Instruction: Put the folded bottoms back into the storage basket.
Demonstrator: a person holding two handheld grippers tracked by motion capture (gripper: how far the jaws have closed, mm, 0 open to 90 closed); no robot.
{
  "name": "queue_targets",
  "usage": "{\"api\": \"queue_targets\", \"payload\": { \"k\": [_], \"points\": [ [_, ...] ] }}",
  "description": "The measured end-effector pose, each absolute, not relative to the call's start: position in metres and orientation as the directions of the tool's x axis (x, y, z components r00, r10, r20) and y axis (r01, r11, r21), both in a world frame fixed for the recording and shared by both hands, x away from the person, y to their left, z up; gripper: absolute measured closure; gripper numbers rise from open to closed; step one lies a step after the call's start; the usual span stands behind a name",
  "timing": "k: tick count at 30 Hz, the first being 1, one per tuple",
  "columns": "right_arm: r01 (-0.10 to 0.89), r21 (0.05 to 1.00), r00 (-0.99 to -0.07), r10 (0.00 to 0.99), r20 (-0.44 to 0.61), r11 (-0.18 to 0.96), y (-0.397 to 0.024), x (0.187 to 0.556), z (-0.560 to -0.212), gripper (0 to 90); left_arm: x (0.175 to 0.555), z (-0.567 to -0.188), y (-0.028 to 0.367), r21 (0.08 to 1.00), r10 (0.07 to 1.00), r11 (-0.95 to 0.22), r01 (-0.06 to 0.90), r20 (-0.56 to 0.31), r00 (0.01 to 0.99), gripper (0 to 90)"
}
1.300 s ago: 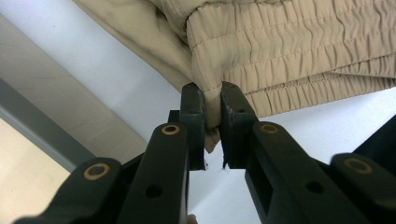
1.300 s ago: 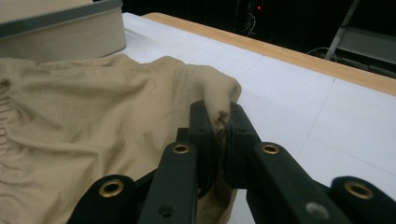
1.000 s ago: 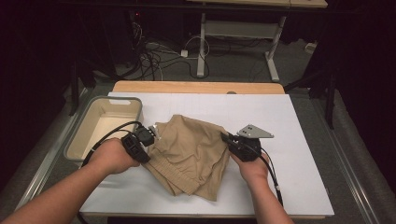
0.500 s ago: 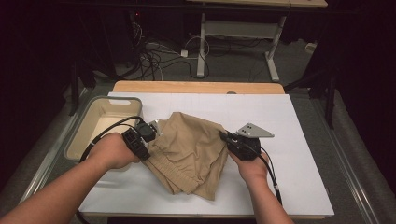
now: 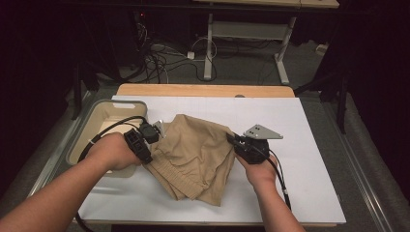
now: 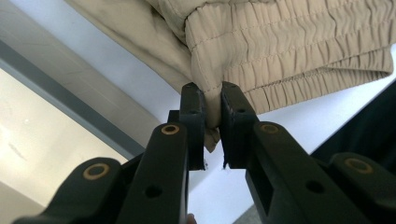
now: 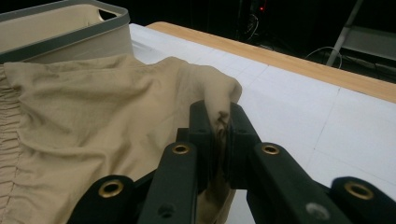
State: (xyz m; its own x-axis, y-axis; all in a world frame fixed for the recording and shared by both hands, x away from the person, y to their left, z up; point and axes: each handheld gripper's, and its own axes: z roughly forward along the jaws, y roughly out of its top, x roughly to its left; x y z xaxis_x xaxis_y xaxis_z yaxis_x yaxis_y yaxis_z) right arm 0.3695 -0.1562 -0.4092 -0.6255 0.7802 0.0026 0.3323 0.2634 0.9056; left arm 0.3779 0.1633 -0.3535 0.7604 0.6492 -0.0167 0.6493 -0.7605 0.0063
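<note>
Tan shorts [image 5: 193,157] lie bunched in the middle of the white table [image 5: 309,183]. Left gripper [image 5: 157,131] pinches their 9 o'clock edge; right gripper [image 5: 231,139] pinches their 3 o'clock edge. Bin [image 5: 89,128] sits at 9 o'clock.

No lettering, label, brand mark, number or sign can be read anywhere in these views. The crumpled tan fabric garment with the gathered elastic band [image 5: 196,154] carries no visible tag or print, the beige plastic bin with the grey rim [image 5: 99,116] at the far left is unmarked, and the white sheet covering the table [image 5: 300,145] shows only faint plain grid lines.
</note>
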Motion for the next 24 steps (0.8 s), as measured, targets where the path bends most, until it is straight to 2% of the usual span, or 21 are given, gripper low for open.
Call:
{"api": "queue_targets", "payload": {
  "k": [8, 24],
  "points": [
    [0.313, 0.913, -0.632, 0.775, -0.007, 0.263, -0.155, 0.370, -0.401, 85.3, 0.383, -0.343, 0.160, -0.010, 0.645, -0.764, 0.645, 0.004, 0.764, 79.6],
    [0.257, 0.933, -0.645, 0.764, -0.028, 0.252, -0.144, 0.380, -0.358, 85.3, 0.385, -0.298, 0.176, -0.012, 0.664, -0.747, 0.664, 0.018, 0.747, 79.7]
  ]
}}
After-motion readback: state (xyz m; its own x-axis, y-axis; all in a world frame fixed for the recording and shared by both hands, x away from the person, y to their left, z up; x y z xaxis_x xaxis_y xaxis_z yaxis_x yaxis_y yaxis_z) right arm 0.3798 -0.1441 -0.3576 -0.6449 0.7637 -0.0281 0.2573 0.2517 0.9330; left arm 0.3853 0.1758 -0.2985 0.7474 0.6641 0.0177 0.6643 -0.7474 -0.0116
